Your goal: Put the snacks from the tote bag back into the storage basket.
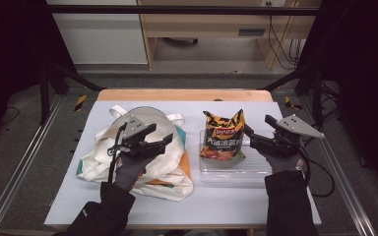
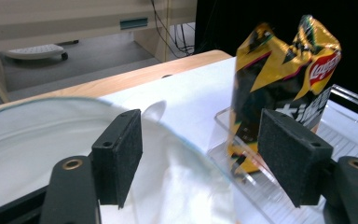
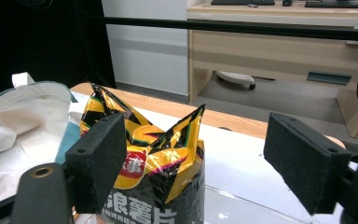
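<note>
A pale blue-grey table top (image 1: 236, 196) with a wooden far edge stands in a dim room, a desk behind it. A yellow-and-black crinkled foil snack bag (image 1: 222, 135) stands upright in a clear plastic tray (image 1: 236, 172) on the right half. The right gripper (image 1: 250, 136) hangs just beside the bag, jaws spread wide and holding nothing. The left gripper (image 1: 160, 136) hovers over a white cloth tote bag with teal and orange patches (image 1: 172, 182), jaws likewise wide and bare.
</note>
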`<action>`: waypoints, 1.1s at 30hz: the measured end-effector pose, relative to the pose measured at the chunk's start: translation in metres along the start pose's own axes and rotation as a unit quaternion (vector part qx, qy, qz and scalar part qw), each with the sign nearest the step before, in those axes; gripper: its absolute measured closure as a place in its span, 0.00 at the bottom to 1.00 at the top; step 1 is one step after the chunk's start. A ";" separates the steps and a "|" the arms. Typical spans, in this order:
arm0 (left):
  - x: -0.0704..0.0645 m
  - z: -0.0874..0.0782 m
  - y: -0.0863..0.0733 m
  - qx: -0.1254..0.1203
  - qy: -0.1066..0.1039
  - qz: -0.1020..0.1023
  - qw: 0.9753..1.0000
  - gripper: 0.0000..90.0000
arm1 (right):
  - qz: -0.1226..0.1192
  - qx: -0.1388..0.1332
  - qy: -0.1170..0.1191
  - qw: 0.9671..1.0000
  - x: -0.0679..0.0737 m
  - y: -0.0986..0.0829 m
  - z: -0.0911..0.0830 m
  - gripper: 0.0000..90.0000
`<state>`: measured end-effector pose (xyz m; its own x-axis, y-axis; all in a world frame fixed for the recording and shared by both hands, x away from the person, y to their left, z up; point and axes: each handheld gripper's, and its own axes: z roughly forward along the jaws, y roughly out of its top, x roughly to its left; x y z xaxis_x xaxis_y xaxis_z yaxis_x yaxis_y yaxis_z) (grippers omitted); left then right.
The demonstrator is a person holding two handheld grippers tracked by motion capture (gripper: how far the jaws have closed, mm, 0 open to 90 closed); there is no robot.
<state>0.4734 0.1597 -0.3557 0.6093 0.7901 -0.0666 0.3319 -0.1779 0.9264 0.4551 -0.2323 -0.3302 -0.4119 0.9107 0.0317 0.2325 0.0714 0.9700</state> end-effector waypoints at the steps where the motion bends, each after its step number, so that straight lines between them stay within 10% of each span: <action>1: 0.003 -0.003 -0.002 0.000 0.003 0.001 1.000 0.32 | 0.001 0.000 -0.001 1.000 0.000 -0.001 -0.001 0.21; 33: 0.063 -0.066 -0.072 0.024 0.071 -0.009 0.997 0.31 | -0.014 0.067 0.015 0.998 0.000 -0.054 -0.009 0.15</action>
<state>0.4399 0.2609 -0.4019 0.4952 0.8684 -0.0272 0.3784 -0.1875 0.9064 0.4341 -0.2395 -0.3800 -0.4452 0.8953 0.0150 0.3361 0.1516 0.9295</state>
